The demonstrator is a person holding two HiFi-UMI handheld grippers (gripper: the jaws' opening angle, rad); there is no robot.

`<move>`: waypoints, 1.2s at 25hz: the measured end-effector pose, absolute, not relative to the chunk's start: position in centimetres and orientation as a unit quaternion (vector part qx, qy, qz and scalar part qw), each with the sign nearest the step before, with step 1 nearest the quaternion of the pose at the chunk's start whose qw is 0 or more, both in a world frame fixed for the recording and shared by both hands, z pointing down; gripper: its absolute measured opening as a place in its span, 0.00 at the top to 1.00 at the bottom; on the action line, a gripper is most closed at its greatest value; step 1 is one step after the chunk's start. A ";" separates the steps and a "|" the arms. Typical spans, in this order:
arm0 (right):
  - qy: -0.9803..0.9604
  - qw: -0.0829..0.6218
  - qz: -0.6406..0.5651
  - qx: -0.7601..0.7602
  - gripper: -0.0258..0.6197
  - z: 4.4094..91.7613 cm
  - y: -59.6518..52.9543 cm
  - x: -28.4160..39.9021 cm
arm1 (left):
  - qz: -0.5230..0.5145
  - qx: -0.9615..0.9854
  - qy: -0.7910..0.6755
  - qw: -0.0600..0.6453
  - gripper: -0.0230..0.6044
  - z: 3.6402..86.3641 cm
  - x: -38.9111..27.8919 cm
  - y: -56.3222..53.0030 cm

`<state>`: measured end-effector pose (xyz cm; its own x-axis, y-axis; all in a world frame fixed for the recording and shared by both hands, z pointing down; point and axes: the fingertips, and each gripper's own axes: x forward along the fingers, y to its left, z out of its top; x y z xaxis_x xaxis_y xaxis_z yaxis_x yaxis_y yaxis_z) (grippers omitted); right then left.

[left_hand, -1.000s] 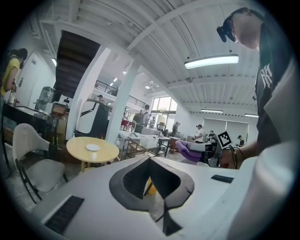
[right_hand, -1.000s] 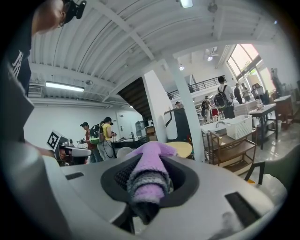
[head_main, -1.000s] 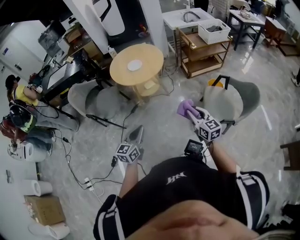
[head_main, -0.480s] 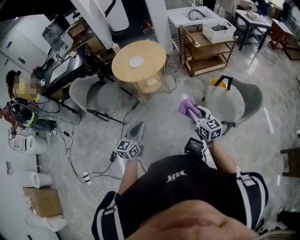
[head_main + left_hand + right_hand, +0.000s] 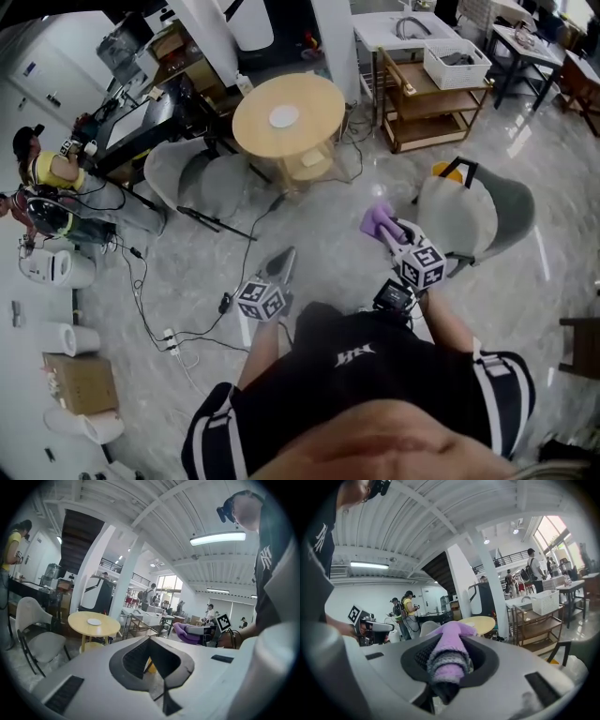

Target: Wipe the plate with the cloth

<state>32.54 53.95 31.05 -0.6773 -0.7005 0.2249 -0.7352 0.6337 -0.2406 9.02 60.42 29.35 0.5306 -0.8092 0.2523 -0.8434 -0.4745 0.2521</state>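
The person stands on a grey marbled floor (image 5: 328, 244) and holds both grippers out in front, pointing toward a round yellow table (image 5: 314, 98). The plate (image 5: 284, 116) lies near the middle of that tabletop. It is small, round, white and flat, and nothing rests on it. It sits well apart from both grippers, with open floor between. In the left gripper view the plate (image 5: 94, 621) shows as a thin pale disc on the yellow top.

The right gripper (image 5: 389, 228) has its jaws closed on the cloth (image 5: 374, 220). In the right gripper view the cloth (image 5: 447, 660) is a soft, knitted-looking piece, lilac with a grey band across it. It is bunched into a fold that fills the space between the jaws and sticks up past their tips in a loose peak.

The left gripper (image 5: 284, 258) holds nothing. In its own view the two dark pads of the left gripper (image 5: 150, 639) come together at the tips, and only floor shows through the opening below them. From this view the lilac cloth can be seen off to the right, clamped in the other gripper.

A grey chair (image 5: 487, 211) stands just beside the right gripper.
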 end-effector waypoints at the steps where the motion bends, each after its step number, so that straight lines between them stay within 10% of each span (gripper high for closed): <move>1: -0.902 0.057 0.159 0.397 0.81 31.3 53.6 32.4 | 0.049 0.855 -0.484 0.178 0.94 29.6 8.8 60.3; 30: -0.897 0.087 0.094 0.423 0.81 25.7 29.6 17.7 | -0.002 0.878 -0.443 0.181 0.94 29.5 -5.5 32.2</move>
<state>17.73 29.57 25.73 -0.6268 -0.7429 0.2351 -0.7754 0.6243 -0.0949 -5.47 32.16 29.47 0.6068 -0.7791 0.1578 -0.7779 -0.5413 0.3190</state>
